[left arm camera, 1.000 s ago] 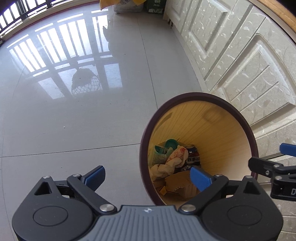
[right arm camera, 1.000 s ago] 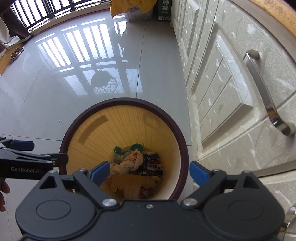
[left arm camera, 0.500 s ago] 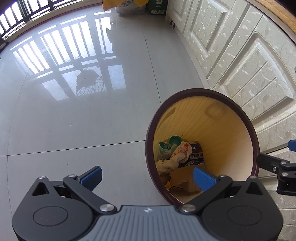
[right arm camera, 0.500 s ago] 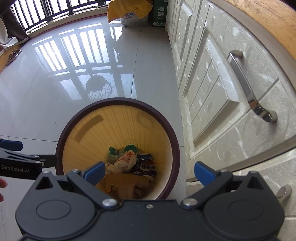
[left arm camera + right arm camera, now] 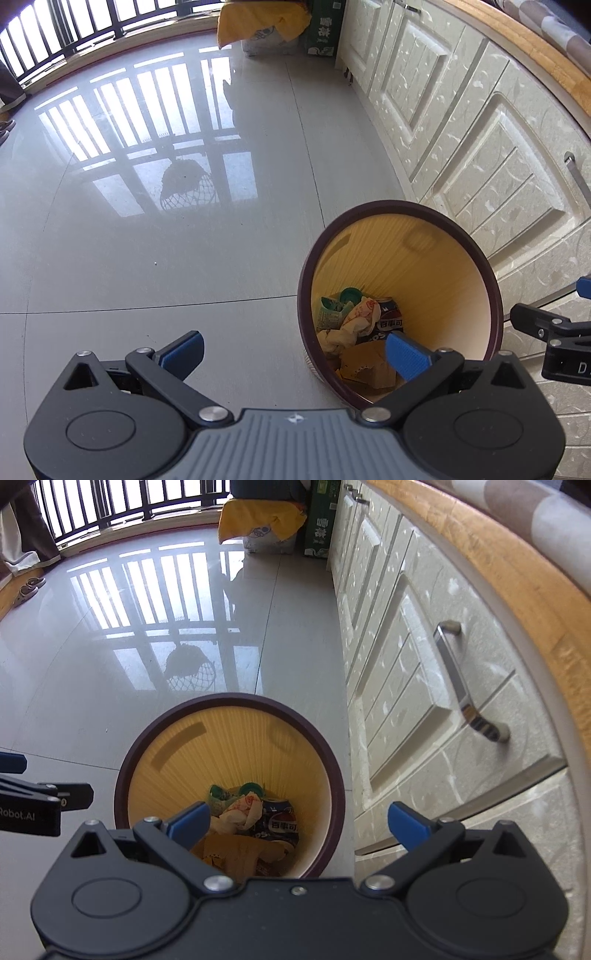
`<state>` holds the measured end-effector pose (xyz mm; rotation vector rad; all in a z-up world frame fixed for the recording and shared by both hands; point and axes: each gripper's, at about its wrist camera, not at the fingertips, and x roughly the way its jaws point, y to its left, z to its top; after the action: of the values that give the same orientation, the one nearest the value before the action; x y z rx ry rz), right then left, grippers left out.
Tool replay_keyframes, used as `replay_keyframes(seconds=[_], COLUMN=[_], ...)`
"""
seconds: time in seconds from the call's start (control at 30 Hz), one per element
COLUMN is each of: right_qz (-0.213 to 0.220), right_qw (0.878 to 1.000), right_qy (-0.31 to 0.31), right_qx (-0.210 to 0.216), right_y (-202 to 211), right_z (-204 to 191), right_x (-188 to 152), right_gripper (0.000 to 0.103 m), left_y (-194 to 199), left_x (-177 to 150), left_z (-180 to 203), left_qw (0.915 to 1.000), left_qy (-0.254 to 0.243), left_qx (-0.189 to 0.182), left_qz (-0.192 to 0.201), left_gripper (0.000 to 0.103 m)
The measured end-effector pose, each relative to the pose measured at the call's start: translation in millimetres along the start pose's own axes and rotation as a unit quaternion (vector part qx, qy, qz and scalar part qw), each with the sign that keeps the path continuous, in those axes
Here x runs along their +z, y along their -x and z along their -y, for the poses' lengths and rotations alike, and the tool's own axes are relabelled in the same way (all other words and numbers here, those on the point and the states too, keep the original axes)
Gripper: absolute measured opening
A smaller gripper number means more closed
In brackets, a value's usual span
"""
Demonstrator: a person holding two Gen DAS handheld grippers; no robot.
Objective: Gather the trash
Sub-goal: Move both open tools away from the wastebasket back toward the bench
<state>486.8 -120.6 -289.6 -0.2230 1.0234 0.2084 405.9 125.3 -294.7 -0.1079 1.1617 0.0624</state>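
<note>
Both tools gape empty; round ribbed bin (image 5: 229, 753) holds crumpled paper (image 5: 243, 812).

A glossy pale grey tiled floor (image 5: 184, 240) fills most of both views, crossed by thin grout lines and mirroring a barred window (image 5: 74, 22) that runs along the far wall, bright with daylight. Down the right side stands a row of cream cabinets (image 5: 399, 657) with embossed panel doors and a metal bar handle (image 5: 465, 686), topped by a wooden counter (image 5: 517, 576). At the far end of the cabinets a yellow cloth (image 5: 258, 517) is draped over a white bag, just beside a green carton (image 5: 319, 520). A pair of slippers (image 5: 27, 589) lies near the window at far left.
</note>
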Motion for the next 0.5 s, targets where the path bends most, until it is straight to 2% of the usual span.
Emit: replay_keyframes(seconds=[0.5], right_qz=[0.043], right_qw=[0.999], right_qy=[0.029], right_qx=[-0.014], right_y=[51], right_z=[-13], right_x=[-10], right_gripper=[0.103], left_y=[48], left_x=[-14], left_z=[-3], left_qw=[0.9990], left_qy=[0.009], left_qx=[0.006], left_qz=[0.044], left_gripper=[0.103])
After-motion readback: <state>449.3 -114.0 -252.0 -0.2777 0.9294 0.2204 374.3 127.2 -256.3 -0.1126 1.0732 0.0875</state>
